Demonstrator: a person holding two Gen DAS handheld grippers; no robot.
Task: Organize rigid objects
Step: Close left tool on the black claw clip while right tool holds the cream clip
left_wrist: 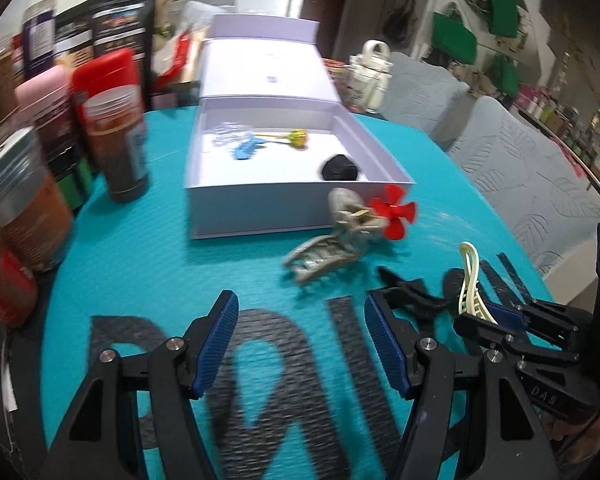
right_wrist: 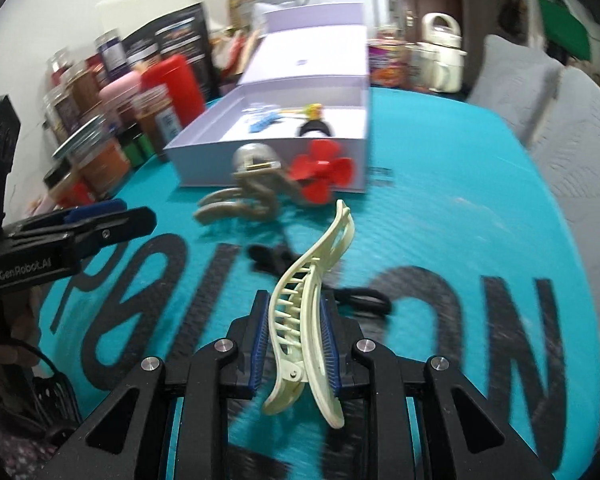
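My right gripper is shut on a cream hair claw clip, held above the teal mat; it also shows in the left wrist view. My left gripper is open and empty over the mat. An open lilac box holds a blue clip, a clear clip, a yellow flower pin and a black clip. In front of the box lie a red flower clip, a beige claw clip and a black clip.
Bottles and jars crowd the mat's left side. The box lid stands open behind. A white appliance and grey cushioned chairs are at the right. The teal mat carries large dark letters.
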